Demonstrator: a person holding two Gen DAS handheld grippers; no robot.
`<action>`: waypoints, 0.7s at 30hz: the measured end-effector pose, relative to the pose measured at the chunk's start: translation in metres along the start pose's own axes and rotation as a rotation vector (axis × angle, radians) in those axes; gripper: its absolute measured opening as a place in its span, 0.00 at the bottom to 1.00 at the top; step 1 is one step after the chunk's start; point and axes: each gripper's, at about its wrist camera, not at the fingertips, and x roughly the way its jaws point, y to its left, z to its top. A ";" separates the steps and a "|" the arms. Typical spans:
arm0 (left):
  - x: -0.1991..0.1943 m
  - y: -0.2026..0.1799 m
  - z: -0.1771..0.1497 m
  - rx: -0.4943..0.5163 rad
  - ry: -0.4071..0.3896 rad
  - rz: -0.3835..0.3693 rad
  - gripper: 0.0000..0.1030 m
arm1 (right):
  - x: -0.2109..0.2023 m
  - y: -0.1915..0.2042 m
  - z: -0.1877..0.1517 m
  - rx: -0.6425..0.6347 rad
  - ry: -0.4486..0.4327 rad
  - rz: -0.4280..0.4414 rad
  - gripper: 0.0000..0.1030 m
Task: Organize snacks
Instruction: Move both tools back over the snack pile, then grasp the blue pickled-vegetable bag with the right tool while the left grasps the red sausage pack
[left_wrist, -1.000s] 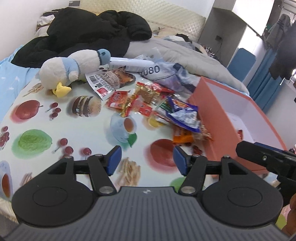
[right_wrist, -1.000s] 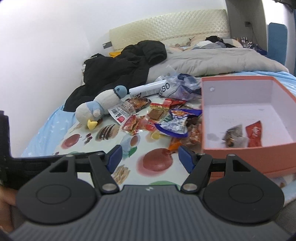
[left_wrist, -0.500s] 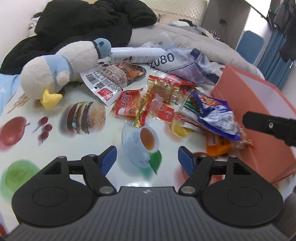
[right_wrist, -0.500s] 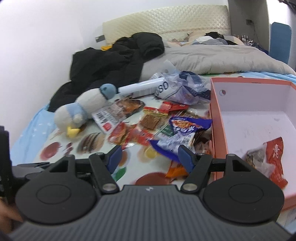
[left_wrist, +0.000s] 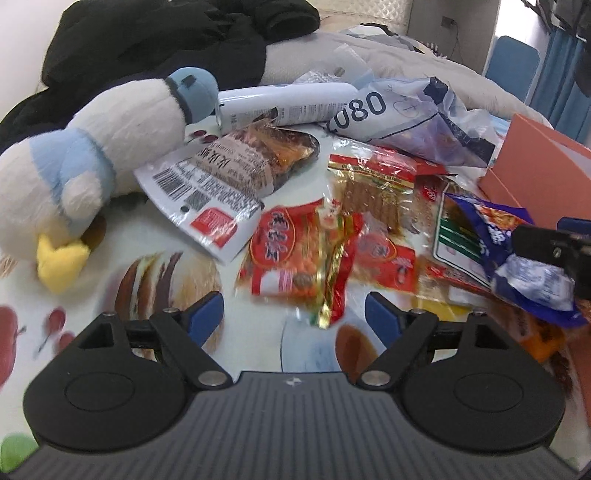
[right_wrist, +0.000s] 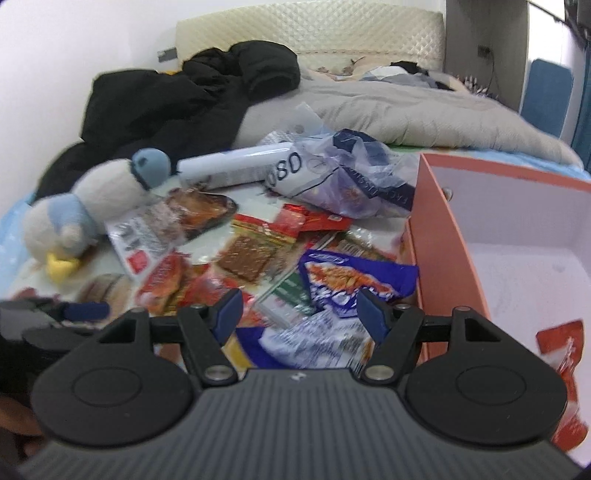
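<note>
Both hand-held grippers released, left (left_wrist: 293, 314), right (right_wrist: 298, 309), plush penguin (left_wrist: 92, 147) and spray can (left_wrist: 284, 101) beside snack packets (left_wrist: 295, 254), orange box (right_wrist: 443, 236) right

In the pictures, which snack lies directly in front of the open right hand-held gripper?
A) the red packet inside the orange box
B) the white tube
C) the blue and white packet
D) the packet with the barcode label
C: in the right wrist view, the blue and white packet lies between and just beyond the spread fingers of the right hand-held gripper, beside the orange box.
</note>
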 end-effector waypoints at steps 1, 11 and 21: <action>0.003 -0.001 0.001 0.012 -0.002 -0.002 0.84 | 0.004 0.002 0.000 -0.017 -0.001 -0.017 0.68; 0.028 0.000 0.003 0.062 -0.042 -0.018 0.84 | 0.031 0.025 -0.016 -0.157 0.002 -0.143 0.68; 0.030 -0.003 0.001 0.065 -0.062 -0.026 0.76 | 0.041 0.031 -0.028 -0.276 -0.026 -0.254 0.80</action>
